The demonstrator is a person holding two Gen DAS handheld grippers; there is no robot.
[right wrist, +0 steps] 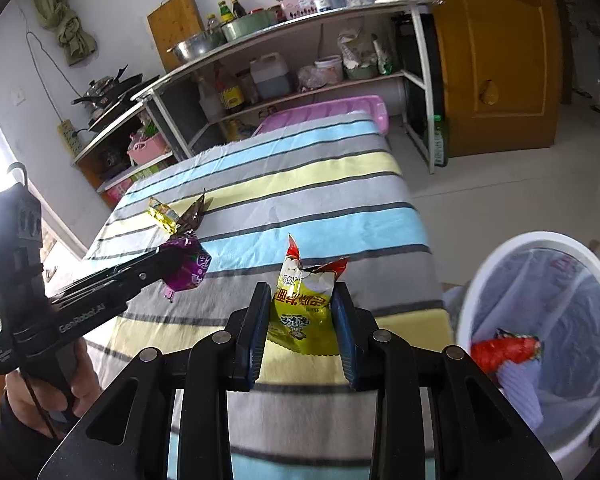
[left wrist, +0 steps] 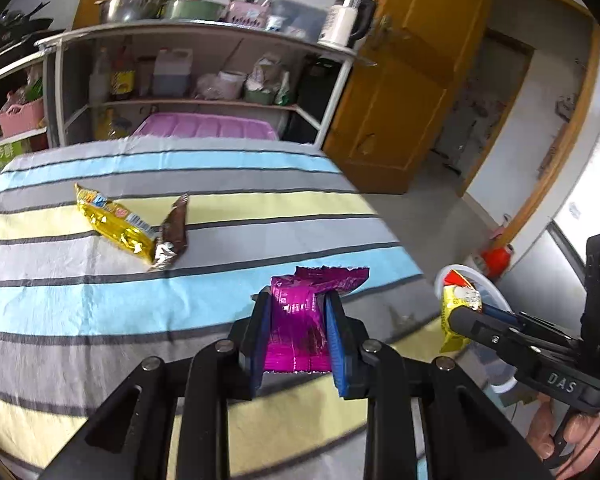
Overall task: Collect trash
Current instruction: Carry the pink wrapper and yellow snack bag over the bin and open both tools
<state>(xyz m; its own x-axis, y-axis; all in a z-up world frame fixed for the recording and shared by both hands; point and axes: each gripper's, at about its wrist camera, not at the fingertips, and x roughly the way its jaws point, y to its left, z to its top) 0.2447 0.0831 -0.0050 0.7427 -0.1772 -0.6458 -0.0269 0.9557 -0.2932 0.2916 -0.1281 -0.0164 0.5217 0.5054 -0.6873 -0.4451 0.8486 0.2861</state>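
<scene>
1. Left tool point(left wrist: 296, 340) clamped on a magenta wrapper point(left wrist: 300, 320), blue pads pressed against both its sides, just above the striped counter point(left wrist: 100, 312).
2. Right tool point(right wrist: 302, 320) clamped on a yellow snack bag point(right wrist: 304, 312), torn red-and-white top sticking up past the fingertips, held above the counter's near edge.
3. Only in the right wrist view: white trash bin point(right wrist: 500, 264) just beside the counter's right edge, lined with a thin bag, a red wrapper point(right wrist: 504, 350) lying inside. In the left wrist view, just a sliver of that bin's rim beyond the counter's right edge, mostly covered by the right tool and its bag.
4. Clear in the left wrist view: gold wrapper point(left wrist: 116, 224) and brown wrapper point(left wrist: 172, 232) touching each other on the counter's far left part. In the right wrist view the same pair small, and partly hidden behind the magenta wrapper.
5. Lower end of the magenta wrapper cut off behind the left tool's jaws; print on it unreadable.
6. Hands only partly seen at the frame corners, wrapped round the tool handles.
7. Shelf point(right wrist: 300, 28) beyond the counter's far edge crowded with bottles and bowls, too small to sort out.
</scene>
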